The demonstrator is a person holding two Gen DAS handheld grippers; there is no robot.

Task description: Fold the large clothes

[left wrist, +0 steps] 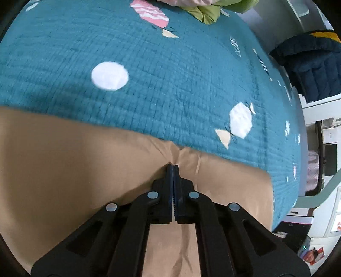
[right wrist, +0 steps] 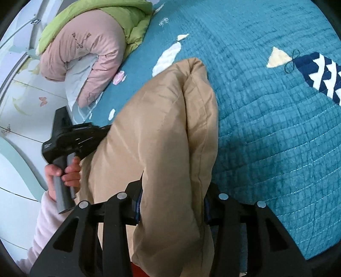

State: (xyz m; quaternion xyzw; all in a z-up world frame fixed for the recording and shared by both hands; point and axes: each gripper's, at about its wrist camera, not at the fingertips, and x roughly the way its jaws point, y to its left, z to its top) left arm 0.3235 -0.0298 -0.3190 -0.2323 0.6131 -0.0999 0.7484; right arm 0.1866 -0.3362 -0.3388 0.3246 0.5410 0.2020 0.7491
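A large tan garment [left wrist: 74,170] lies spread over the near part of a teal quilted bedspread [left wrist: 170,74]. My left gripper [left wrist: 173,167] is shut, and its tips pinch a small ridge of the tan cloth near its far edge. In the right wrist view a thick folded bundle of the same tan garment [right wrist: 170,127] rises up between the fingers [right wrist: 138,207] of my right gripper [right wrist: 172,205], which is shut on the bundle. The left gripper [right wrist: 70,136] also shows there at the left, held by a hand [right wrist: 64,172] in a pale pink sleeve.
A pink padded coat [right wrist: 91,49] and a green one [right wrist: 127,19] lie heaped at the far end of the bed. The bedspread [right wrist: 277,127] carries white, pink and navy candy patches. A dark blue quilted item [left wrist: 313,68] sits on a white shelf beyond the bed's right edge.
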